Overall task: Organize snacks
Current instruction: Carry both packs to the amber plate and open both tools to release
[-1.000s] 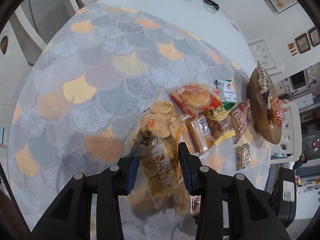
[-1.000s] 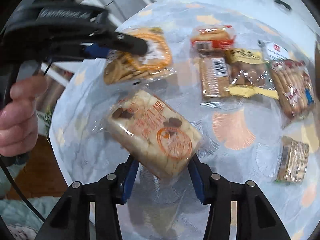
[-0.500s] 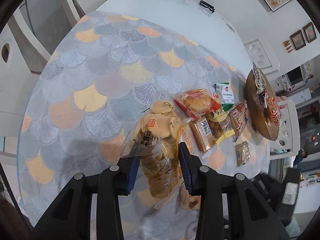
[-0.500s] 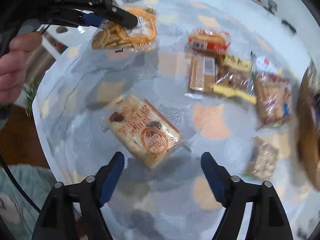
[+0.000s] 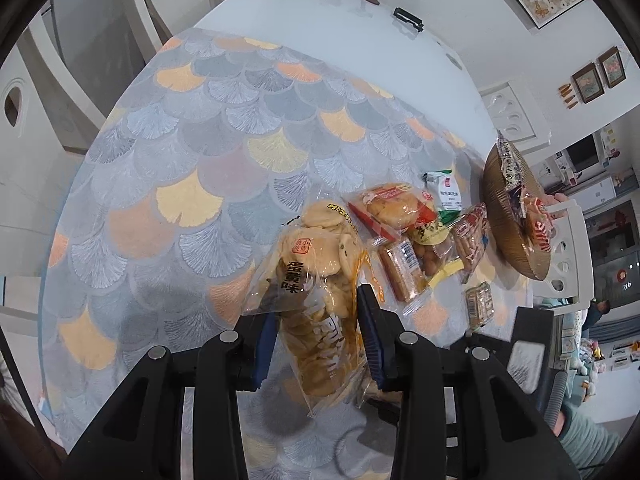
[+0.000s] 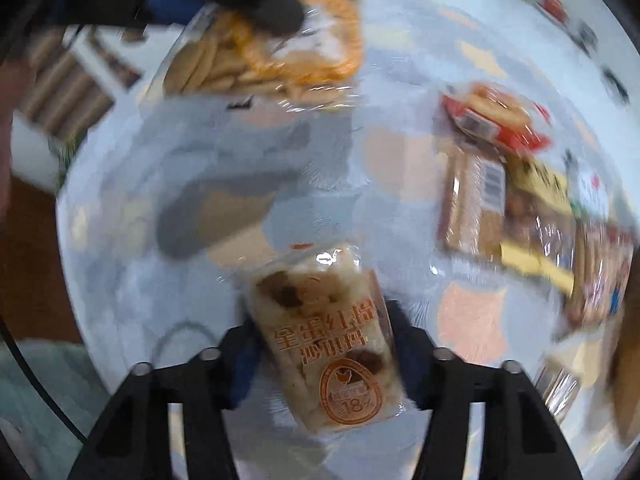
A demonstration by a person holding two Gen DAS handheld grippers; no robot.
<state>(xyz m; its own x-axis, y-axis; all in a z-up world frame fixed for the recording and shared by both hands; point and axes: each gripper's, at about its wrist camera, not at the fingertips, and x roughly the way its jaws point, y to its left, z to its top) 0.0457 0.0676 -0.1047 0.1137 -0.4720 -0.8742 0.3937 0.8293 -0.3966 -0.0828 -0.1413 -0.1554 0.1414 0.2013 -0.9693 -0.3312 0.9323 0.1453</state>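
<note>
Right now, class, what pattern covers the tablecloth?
Fan-shaped scallops in grey, yellow and orange cover the tablecloth; clearest in the left wrist view.

Right tool (image 6: 320, 348) now around cake pack (image 6: 324, 344).

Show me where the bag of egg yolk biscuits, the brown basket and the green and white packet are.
bag of egg yolk biscuits (image 5: 316, 280): left wrist view, on its printed front.
brown basket (image 5: 500, 208): left wrist view, on its ribbed inner wall.
green and white packet (image 5: 446, 196): left wrist view, on its white label.
</note>
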